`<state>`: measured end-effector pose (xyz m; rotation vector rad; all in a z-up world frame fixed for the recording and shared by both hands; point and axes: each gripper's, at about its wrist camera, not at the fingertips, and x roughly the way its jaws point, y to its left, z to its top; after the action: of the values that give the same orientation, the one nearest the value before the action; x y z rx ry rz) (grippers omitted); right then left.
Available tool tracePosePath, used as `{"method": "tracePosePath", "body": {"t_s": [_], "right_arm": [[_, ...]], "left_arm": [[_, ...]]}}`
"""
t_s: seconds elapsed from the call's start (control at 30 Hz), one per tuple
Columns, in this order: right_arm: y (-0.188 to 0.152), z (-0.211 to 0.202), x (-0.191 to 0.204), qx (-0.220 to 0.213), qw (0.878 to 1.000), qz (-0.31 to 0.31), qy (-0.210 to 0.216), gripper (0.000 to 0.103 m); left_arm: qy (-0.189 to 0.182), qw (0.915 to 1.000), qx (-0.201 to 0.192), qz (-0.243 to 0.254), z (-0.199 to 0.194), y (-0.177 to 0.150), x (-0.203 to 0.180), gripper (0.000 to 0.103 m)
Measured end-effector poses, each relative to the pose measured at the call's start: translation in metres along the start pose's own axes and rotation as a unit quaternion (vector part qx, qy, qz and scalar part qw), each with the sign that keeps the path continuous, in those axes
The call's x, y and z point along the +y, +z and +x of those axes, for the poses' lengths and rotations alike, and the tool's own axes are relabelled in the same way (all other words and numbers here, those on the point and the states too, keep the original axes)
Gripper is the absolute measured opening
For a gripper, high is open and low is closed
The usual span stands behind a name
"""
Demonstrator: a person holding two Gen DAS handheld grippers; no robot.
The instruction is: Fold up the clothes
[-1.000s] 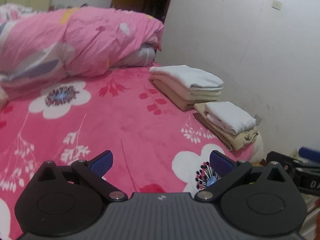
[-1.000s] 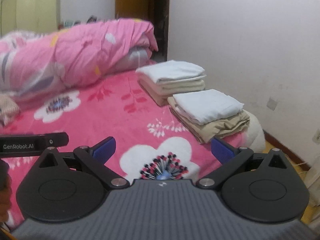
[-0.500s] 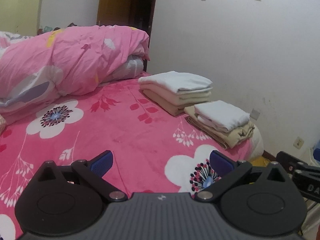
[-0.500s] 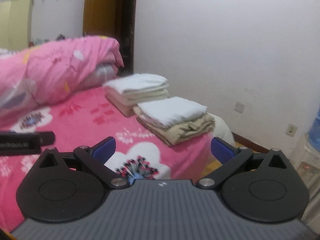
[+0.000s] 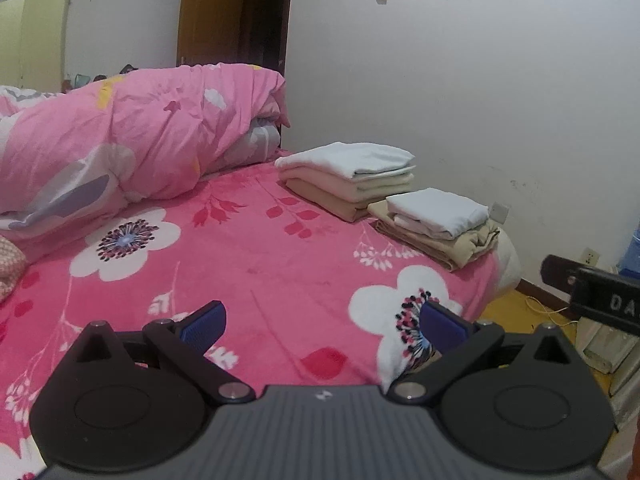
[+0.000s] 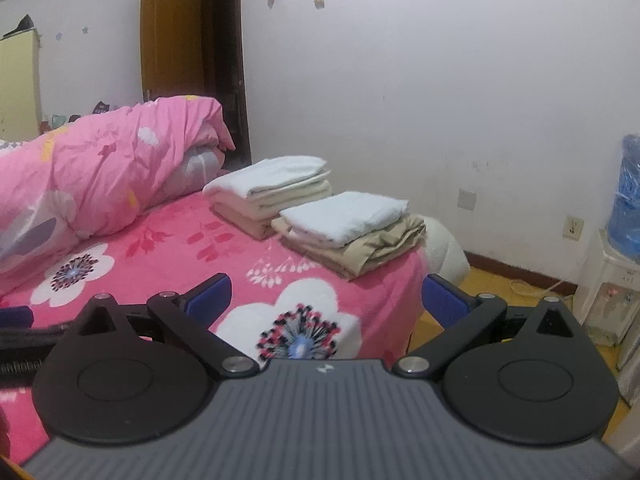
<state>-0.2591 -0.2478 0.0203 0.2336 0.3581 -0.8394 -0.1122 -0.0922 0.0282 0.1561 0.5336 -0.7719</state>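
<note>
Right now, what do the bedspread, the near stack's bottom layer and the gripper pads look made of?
Bedspread: plush fleece, it seems; a matte, slightly fuzzy nap with soft smudges. Bottom layer of the near stack: thin woven cloth, perhaps cotton; beige, crisp rumpled creases. Pads: probably rubber or soft plastic; blue, finely ribbed faces on black arms.

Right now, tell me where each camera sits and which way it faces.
Left wrist: on the left gripper, open above the pink bed, facing the two folded stacks by the white wall; the right gripper's body shows at the right edge.
Right wrist: on the right gripper, open at the bed's corner, facing the same stacks.
Shared: stacks, rolled pink quilt, brown door.
</note>
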Motion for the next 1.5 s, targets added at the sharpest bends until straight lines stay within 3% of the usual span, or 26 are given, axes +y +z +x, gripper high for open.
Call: {"method": "tracePosePath", "body": {"t_s": [0.2,0.33,0.67,1.03,1.5], "right_arm": [[-0.014,-0.016,0.023,0.024,0.999,-0.008,-0.019,0.102],[-0.026,-0.029,0.030,0.022,0.999,-0.019,-0.045,0.102],[-0.017,-0.043,0.026,-0.025,0.996,-0.025,-0.084,0.102],[0.003,-0.050,0.028,-0.060,0.994,-0.023,-0.089,0.102],[0.005,-0.056,0.035,-0.076,0.993,-0.034,-0.088,0.102]], "left_arm": [[-0.054,0.9983,0.008,0.021,-0.013,-0.018,0.009,0.103],[-0.070,0.9971,0.014,0.028,-0.015,-0.026,0.007,0.103],[-0.051,0.9985,0.005,0.020,-0.015,-0.017,0.006,0.103],[-0.045,0.9987,-0.019,0.014,-0.019,0.007,0.005,0.103],[-0.038,0.9988,-0.028,0.012,-0.020,0.012,0.006,0.103]]}}
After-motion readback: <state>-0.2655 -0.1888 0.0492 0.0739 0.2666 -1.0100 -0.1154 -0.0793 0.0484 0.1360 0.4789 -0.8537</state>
